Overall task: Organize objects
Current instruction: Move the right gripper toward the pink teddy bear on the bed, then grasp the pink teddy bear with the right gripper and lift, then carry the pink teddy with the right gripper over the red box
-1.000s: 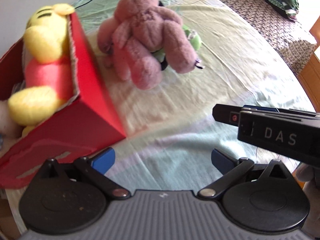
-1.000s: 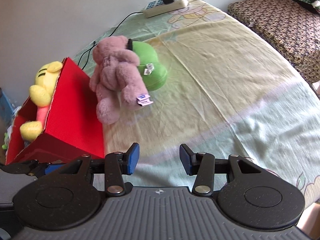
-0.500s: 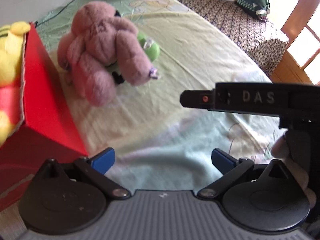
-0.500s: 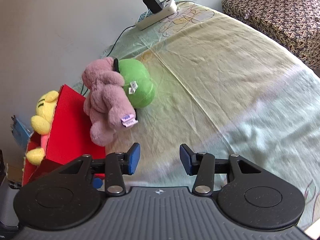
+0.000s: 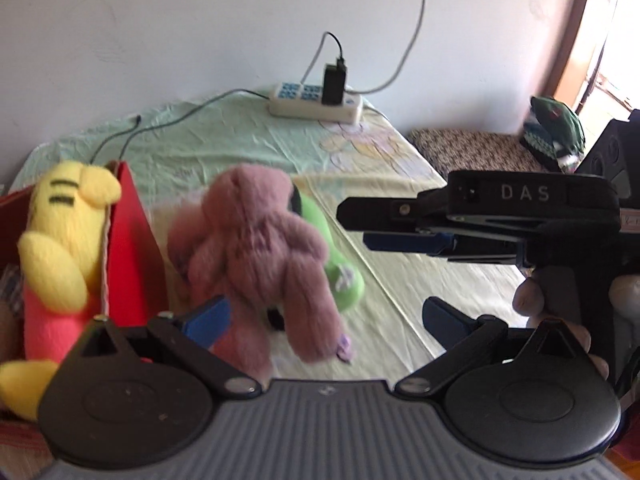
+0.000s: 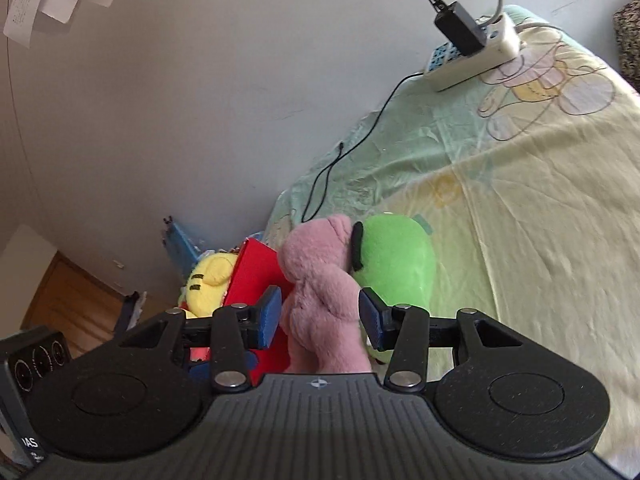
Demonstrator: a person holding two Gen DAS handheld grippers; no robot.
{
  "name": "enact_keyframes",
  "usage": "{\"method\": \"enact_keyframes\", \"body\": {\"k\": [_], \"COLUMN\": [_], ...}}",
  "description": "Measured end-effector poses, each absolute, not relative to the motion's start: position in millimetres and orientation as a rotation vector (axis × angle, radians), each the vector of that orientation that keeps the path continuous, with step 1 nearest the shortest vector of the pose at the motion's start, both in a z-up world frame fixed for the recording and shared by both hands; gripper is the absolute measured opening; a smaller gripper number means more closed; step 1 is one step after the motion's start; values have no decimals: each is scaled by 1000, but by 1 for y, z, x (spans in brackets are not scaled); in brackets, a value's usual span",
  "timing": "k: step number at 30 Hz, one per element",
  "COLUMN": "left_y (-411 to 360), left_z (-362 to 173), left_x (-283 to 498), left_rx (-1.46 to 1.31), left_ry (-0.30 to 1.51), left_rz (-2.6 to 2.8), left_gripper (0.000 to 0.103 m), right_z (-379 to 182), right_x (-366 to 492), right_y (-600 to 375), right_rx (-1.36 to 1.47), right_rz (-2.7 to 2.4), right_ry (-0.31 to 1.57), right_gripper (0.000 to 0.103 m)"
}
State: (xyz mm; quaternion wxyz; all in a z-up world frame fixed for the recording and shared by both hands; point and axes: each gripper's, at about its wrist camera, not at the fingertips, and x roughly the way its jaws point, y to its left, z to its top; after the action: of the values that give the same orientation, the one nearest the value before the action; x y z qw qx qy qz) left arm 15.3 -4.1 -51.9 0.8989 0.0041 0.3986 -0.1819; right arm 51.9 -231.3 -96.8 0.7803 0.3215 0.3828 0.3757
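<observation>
item: pink plush bear (image 6: 320, 300), seated on the bed (image 6: 540, 200) just beside the red box (image 6: 256, 272), its back touching a green plush toy (image 6: 396, 260) that lies behind it. item: red box, open-topped, at the bed's near-left edge, already holding a yellow plush toy (image 5: 60, 240) in a pink garment. item: right hand-held gripper (image 6: 318, 316), jaws released and spread, blue pads on either side of the bear's body; contact cannot be told, and nothing is gripped yet. item: left hand-held gripper (image 5: 324, 316), jaws released wide, empty, hanging low in front of the bear; the right tool shows side-on in its view (image 5: 400, 228) with a person's fingers (image 5: 528, 300) around the handle. item: white power strip (image 5: 316, 104) with a black charger (image 5: 334, 84) and cords, at the far end of the bed by the wall, well apart from the toys. step in hand, as judged: seizing the pink bear for transfer into the box. handling notes: centre the pads on the torso rather than a limb, since soft pile compresses and a limb grip would let the toy swing; close firmly; lift straight up so the green toy is not dragged along; clear the box's cardboard rim before lowering beside the yellow toy. the left tool could steady the box if it shifts.
</observation>
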Motion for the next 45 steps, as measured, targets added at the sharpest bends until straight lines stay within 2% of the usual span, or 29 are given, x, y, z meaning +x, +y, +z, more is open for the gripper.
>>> {"method": "enact_keyframes", "body": {"k": [5, 17, 18, 20, 22, 29, 45], "left_y": [-11, -12, -11, -11, -12, -13, -22], "left_z": [-65, -93, -93, -92, -90, -75, -42], "left_x": [31, 66, 66, 68, 63, 45, -8], "left_rx": [57, 35, 20, -7, -4, -4, -52], "left_ry": [825, 881, 883, 892, 880, 853, 833], "left_rz": [-298, -198, -197, -216, -208, -207, -281], "left_gripper": [102, 102, 101, 96, 95, 91, 91], "right_z": [-105, -121, -123, -127, -127, -117, -95], "right_x": [79, 96, 96, 97, 96, 88, 46], "right_y": [-216, -199, -197, -193, -194, -200, -221], "right_rx": [658, 534, 536, 552, 568, 594, 634], "right_rz": [931, 1059, 1071, 1105, 1115, 1142, 1114], "right_ry": [833, 855, 863, 892, 886, 870, 922], "right_gripper": [39, 39, 38, 30, 28, 27, 27]}}
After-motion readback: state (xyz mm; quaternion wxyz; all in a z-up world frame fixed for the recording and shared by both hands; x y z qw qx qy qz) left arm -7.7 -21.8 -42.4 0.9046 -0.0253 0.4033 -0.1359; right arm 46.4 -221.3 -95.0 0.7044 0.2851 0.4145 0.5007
